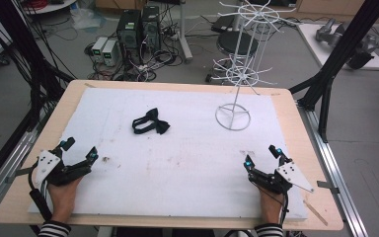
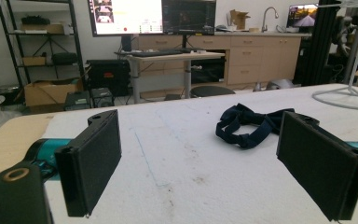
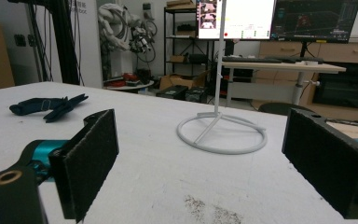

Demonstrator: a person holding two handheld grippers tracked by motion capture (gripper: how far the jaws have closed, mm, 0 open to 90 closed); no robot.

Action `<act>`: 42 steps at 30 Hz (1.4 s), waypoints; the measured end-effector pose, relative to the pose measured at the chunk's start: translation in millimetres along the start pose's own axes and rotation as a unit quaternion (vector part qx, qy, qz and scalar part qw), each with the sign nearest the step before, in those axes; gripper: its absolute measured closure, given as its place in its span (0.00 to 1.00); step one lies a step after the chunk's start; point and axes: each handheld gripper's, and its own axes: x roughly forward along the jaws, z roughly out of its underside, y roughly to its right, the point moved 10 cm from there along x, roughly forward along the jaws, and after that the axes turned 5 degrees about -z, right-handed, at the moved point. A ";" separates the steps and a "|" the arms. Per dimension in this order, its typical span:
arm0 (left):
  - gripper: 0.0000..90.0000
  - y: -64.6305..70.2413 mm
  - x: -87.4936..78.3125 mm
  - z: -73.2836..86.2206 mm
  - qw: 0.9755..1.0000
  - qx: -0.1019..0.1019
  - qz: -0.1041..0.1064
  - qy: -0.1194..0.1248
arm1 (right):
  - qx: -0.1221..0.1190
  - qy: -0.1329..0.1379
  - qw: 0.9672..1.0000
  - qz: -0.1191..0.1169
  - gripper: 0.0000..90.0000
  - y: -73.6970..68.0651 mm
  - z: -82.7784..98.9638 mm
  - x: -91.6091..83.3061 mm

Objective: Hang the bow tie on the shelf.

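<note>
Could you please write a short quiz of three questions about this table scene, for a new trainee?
1. True or false: the bow tie hangs on the white wire rack.
2. Which gripper rests nearer to the rack's ring base: A) left gripper, B) right gripper?
3. Fill in: the jaws of both grippers are ____, with nothing between them.

Key
1. False. The bow tie lies flat on the white foam sheet, apart from the rack.
2. B. In the high view the rack stands on the right half of the table.
3. Open. Both gripper views show the pads wide apart over the bare sheet.
</note>
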 end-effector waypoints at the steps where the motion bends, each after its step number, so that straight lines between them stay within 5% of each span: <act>1: 0.16 0.1 0.3 0.0 1.000 -0.001 0.000 0.000 | -0.002 0.001 1.000 0.000 0.11 0.1 -0.2 0.2; 29: 0.16 -1.0 1.2 0.2 1.000 -0.010 0.000 -0.004 | -0.002 0.003 1.000 0.002 0.11 0.1 -0.4 -0.7; 38: 0.15 -1.1 5.2 -0.5 1.000 -0.015 0.007 -0.019 | -0.001 0.004 1.000 0.002 0.11 0.4 -0.5 -0.6; 42: 0.15 1.5 12.9 -7.2 0.999 -0.013 0.023 -0.043 | -0.004 0.005 1.000 0.002 0.11 0.2 -0.8 -0.8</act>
